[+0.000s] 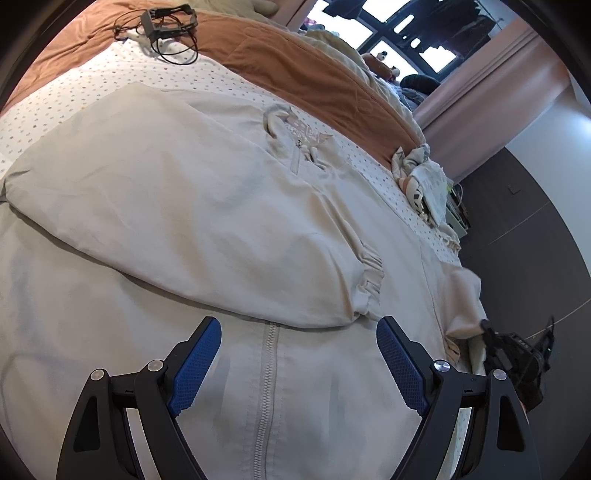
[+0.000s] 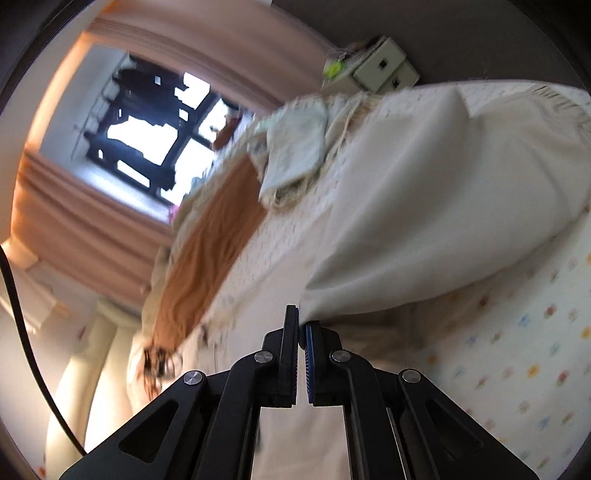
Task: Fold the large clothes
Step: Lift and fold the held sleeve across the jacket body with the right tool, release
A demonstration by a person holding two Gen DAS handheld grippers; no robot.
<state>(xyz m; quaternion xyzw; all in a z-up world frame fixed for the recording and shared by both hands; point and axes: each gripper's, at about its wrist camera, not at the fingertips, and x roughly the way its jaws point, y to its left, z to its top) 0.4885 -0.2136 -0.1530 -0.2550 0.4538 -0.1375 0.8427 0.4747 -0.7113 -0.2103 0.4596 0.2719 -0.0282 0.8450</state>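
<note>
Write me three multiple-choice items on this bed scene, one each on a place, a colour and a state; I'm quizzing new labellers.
1. The zipper lies:
A. between the left hand-held gripper's fingers
B. on the floor
C. on the blanket

2. The folded-back blanket is:
A. green
B. orange-brown
C. black

3. The right hand-held gripper is:
A. wide open
B. shut on cloth
C. shut on a cable

Key: A, the zipper runs between the left hand-held gripper fingers; B, the blanket is orange-brown; B, the right hand-held gripper pinches the beige jacket.

- One beige jacket [image 1: 177,192] with one zipper [image 1: 266,373]
- Two grippers: left gripper [image 1: 298,332], right gripper [image 2: 301,325]
- One orange blanket [image 1: 295,70]
- One dotted sheet [image 1: 192,74]
- One black cabled device [image 1: 166,22]
- One window [image 1: 391,33]
</note>
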